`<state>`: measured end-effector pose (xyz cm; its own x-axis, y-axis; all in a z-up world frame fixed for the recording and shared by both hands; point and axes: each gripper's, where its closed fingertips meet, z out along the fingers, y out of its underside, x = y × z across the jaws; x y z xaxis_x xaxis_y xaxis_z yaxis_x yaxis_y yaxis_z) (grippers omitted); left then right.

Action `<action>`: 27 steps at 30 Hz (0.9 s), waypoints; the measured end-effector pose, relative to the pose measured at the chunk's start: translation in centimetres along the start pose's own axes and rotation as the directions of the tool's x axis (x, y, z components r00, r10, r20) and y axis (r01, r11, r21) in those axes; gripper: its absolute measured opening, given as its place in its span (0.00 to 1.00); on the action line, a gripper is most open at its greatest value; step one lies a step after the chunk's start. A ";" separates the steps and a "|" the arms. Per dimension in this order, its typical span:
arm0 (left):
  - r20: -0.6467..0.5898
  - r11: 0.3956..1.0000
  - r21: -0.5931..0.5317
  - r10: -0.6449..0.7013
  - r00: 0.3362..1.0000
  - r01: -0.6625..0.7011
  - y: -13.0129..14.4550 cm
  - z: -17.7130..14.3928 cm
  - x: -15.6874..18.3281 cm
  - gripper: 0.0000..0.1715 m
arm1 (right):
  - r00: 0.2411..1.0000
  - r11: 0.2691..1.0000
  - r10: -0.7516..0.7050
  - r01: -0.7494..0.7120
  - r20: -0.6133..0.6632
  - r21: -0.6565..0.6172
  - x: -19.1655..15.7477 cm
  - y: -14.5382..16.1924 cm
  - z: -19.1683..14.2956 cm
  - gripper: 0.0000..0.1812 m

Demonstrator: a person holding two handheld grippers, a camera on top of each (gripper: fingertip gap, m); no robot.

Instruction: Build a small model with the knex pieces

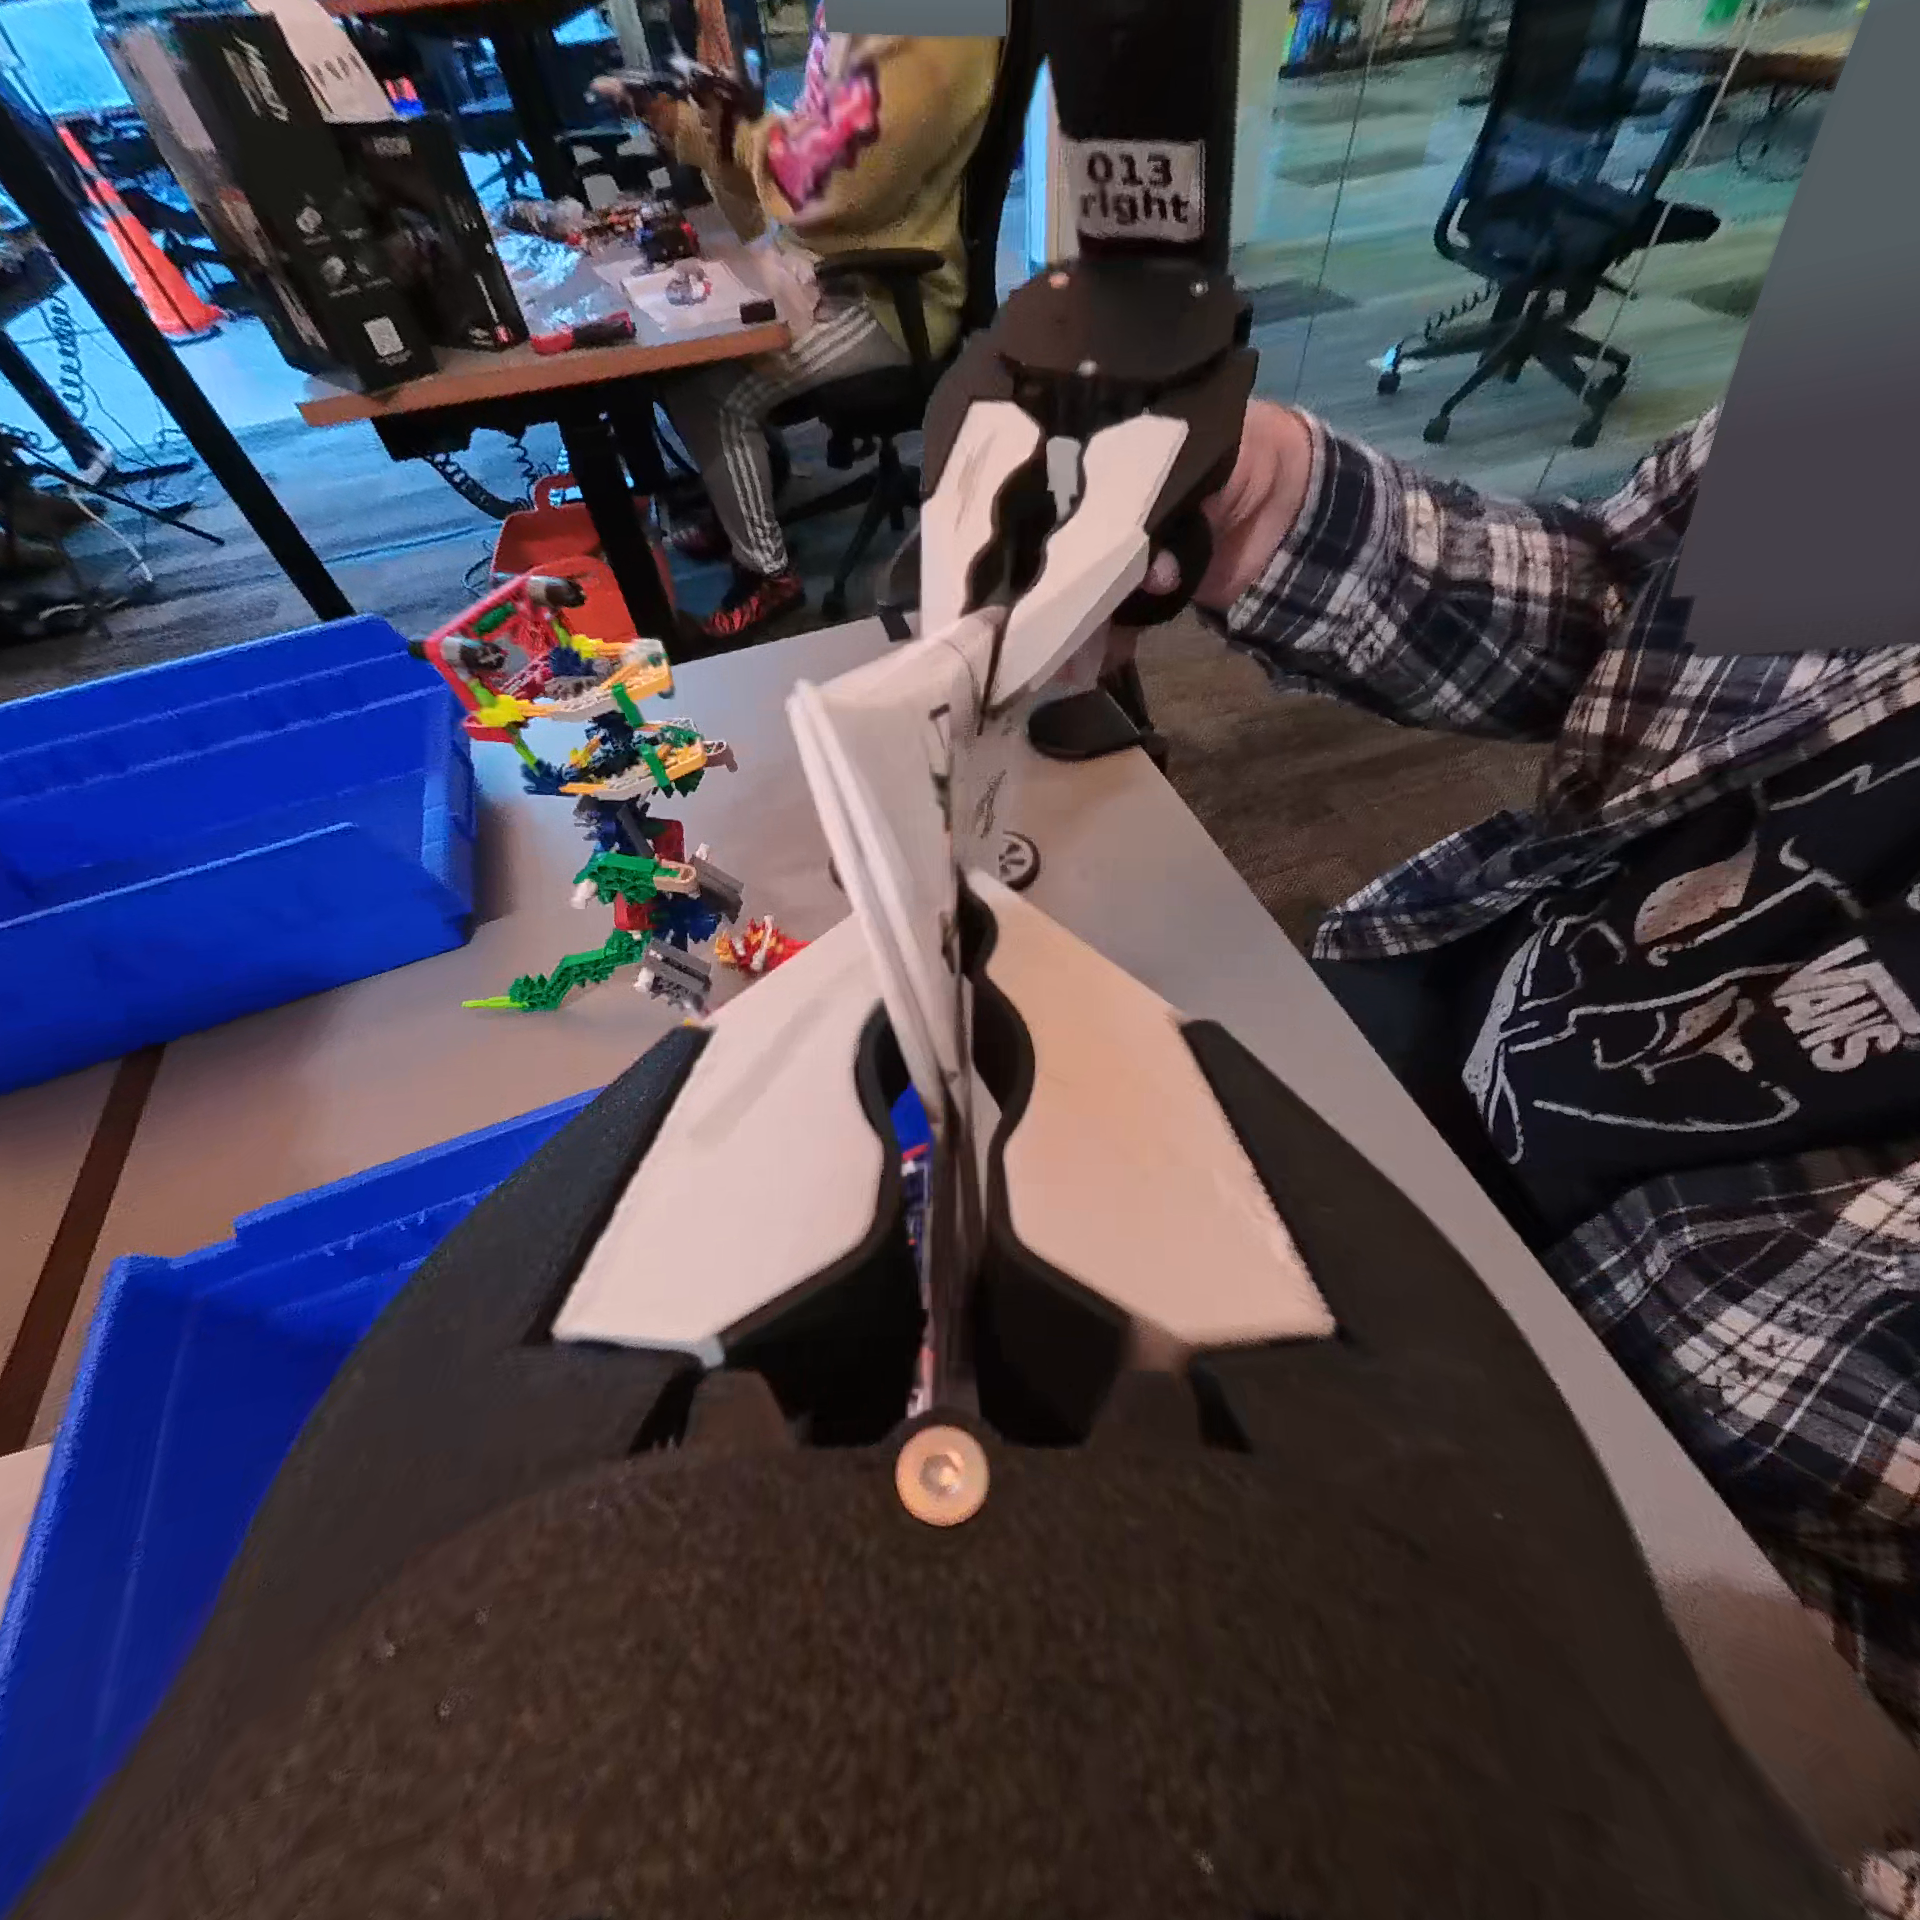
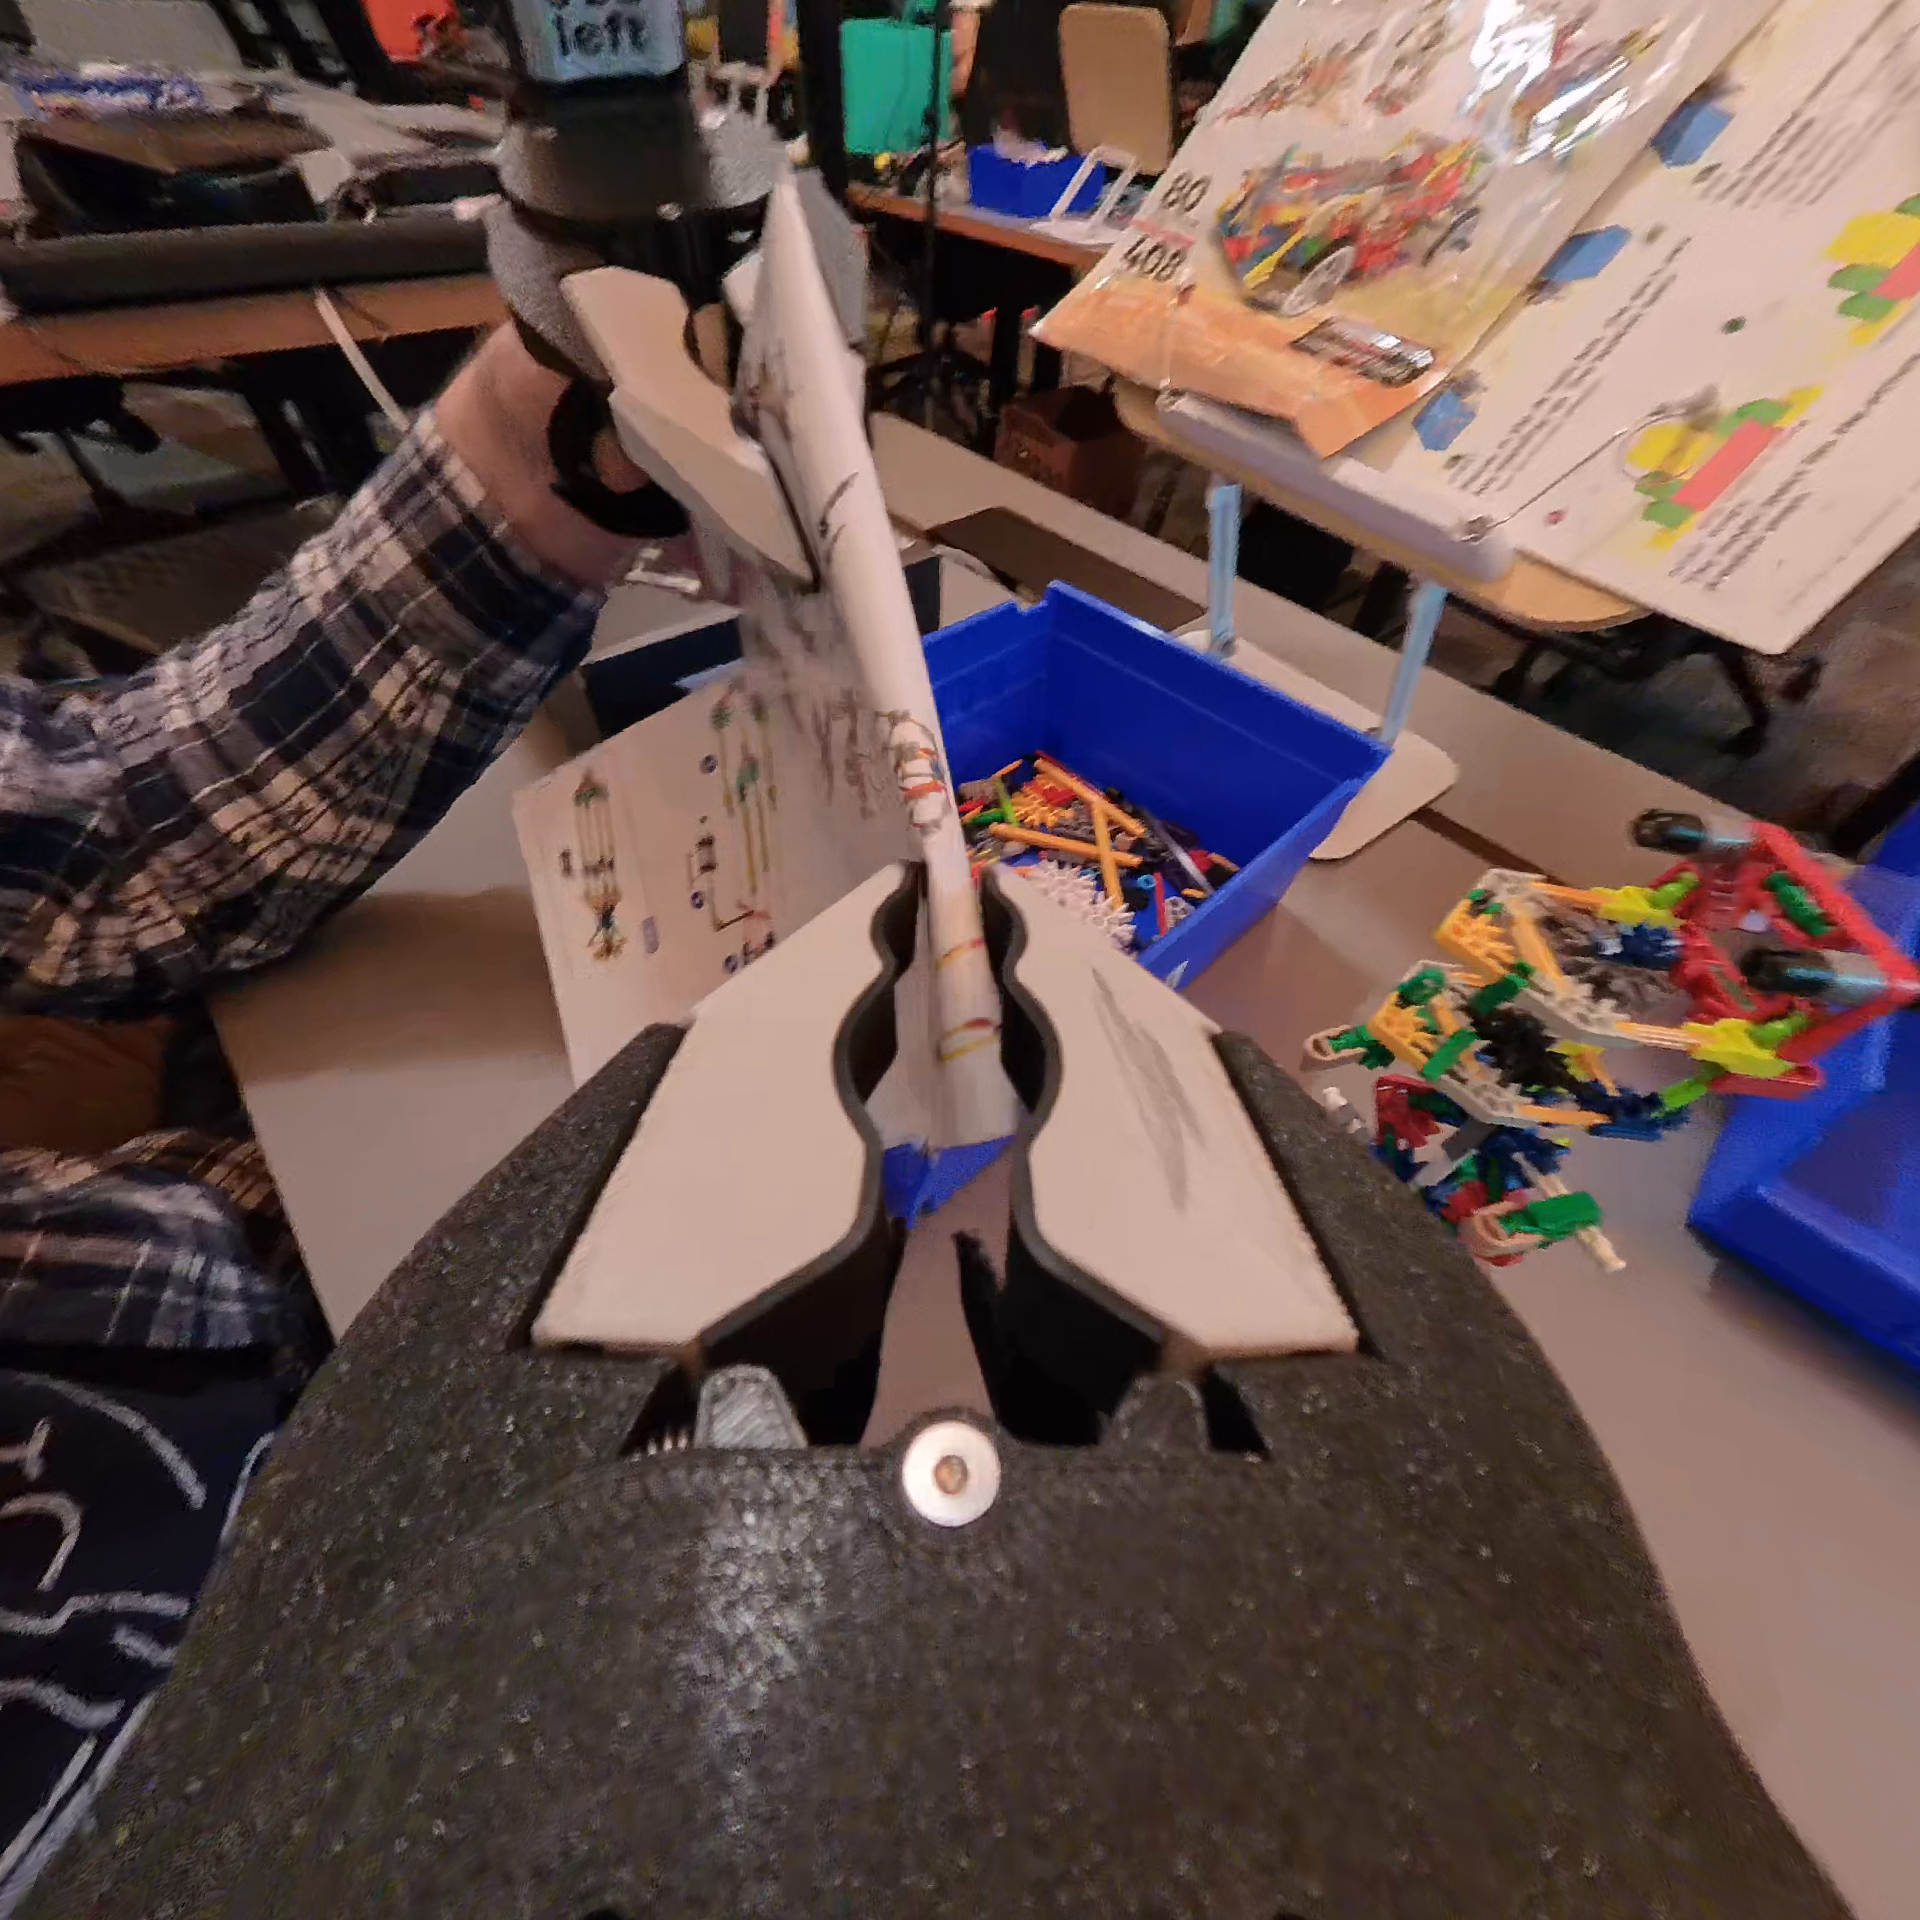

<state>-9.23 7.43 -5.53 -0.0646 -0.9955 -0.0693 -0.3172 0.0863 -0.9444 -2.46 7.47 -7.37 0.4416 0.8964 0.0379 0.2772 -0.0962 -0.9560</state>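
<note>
Left gripper (image 1: 961, 935): fingers pinched nearly together on one edge of a thin paper booklet (image 1: 894, 790), which runs back through the slot between them. Right gripper (image 2: 951, 935): fingers likewise drawn narrow and clamped on the opposite edge of the same booklet. Each gripper appears in the other's view at about 12 o'clock, so the booklet spans the gap between the two, held in the air above the grey table (image 1: 1143, 831).

Booklet: printed pages, partly fanned open, one leaf hanging toward 9 o'clock in the right wrist view. It looks light, limp and easily creased or torn; a hold close to the folded spine, where the sheets stack, should be firmer than one on a loose leaf. Its long axis runs from gripper to gripper, tilted steeply, pointing from 6 toward 12 o'clock in both views.

Surroundings: a blue bin (image 2: 1195, 717) of small coloured plastic rods and connectors lies just beyond the booklet at 1 o'clock in the right wrist view; a colourful construction-toy model (image 2: 1590, 997) stands at 3 o'clock, apart from both grippers. A page stand (image 2: 1351, 488) carrying a printed sheet sits at 1 o'clock, farther back.
</note>
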 end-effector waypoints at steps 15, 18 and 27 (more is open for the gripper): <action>-0.051 0.866 0.465 -0.180 0.982 0.183 -8.1 -5.3 -1.4 0.00 | 0.980 0.978 0.198 -0.199 0.011 0.064 -0.2 2.3 1.3 0.39; -0.050 0.838 0.503 -0.215 0.975 0.210 -8.8 -5.5 -1.9 0.00 | 0.980 0.981 0.188 -0.191 0.062 0.031 -1.6 3.1 2.8 0.16; -0.029 0.789 0.532 -0.346 0.938 0.307 -8.0 -6.5 -4.4 0.00 | 0.936 0.968 0.213 -0.242 0.282 0.073 -4.8 1.9 2.6 0.00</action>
<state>-12.53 11.41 4.44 0.0219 -0.9623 0.2712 0.2338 -0.2588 -0.9372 -6.29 4.16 -10.15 0.2317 0.9402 -0.2498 0.0995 -0.2784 -0.9553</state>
